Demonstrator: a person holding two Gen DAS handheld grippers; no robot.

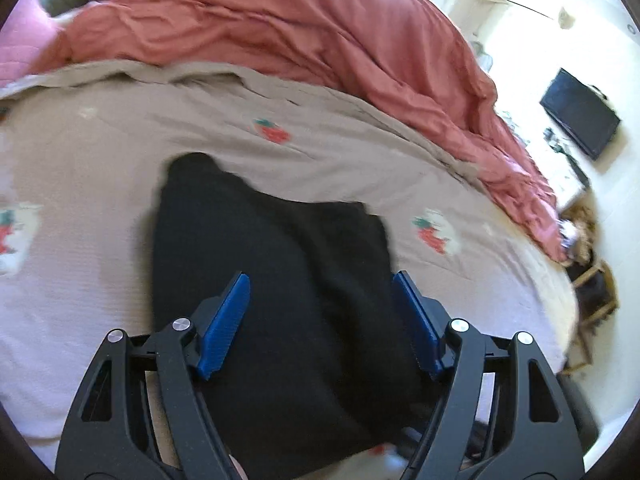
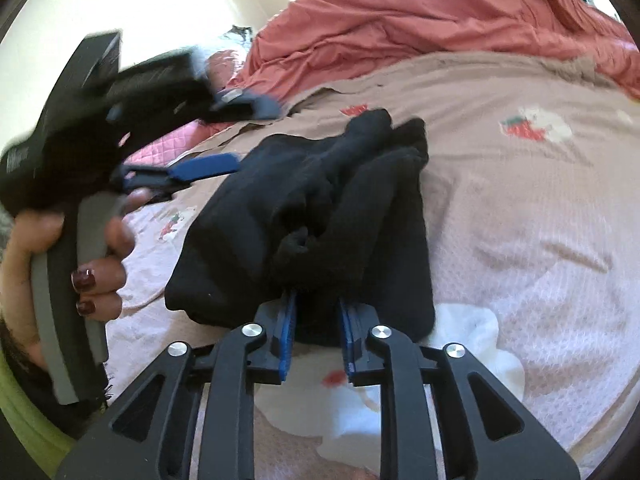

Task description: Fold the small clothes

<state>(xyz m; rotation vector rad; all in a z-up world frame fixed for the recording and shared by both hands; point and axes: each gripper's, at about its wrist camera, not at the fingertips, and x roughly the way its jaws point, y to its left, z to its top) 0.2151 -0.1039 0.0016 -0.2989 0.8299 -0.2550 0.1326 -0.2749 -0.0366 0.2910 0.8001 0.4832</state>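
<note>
A black garment [image 1: 272, 260] lies folded on the pale strawberry-print sheet [image 1: 120, 140]. In the left wrist view my left gripper [image 1: 322, 304] stands wide open just above it, its blue pads apart on either side of the cloth and not touching it. The right wrist view shows the same garment [image 2: 320, 200] bunched in thick folds. My right gripper [image 2: 318, 312] sits at its near edge with a narrow gap between the pads. Cloth fills that gap, but the pads do not visibly pinch it. The left gripper [image 2: 240, 136] also appears at upper left, open, held by a hand [image 2: 108, 248].
A rumpled red duvet [image 1: 300, 28] is heaped along the far side of the bed. A pink quilted pillow [image 1: 20, 52] lies at the far left. Beyond the bed's right edge are a dark screen [image 1: 580, 114] and a wooden stool [image 1: 596, 292].
</note>
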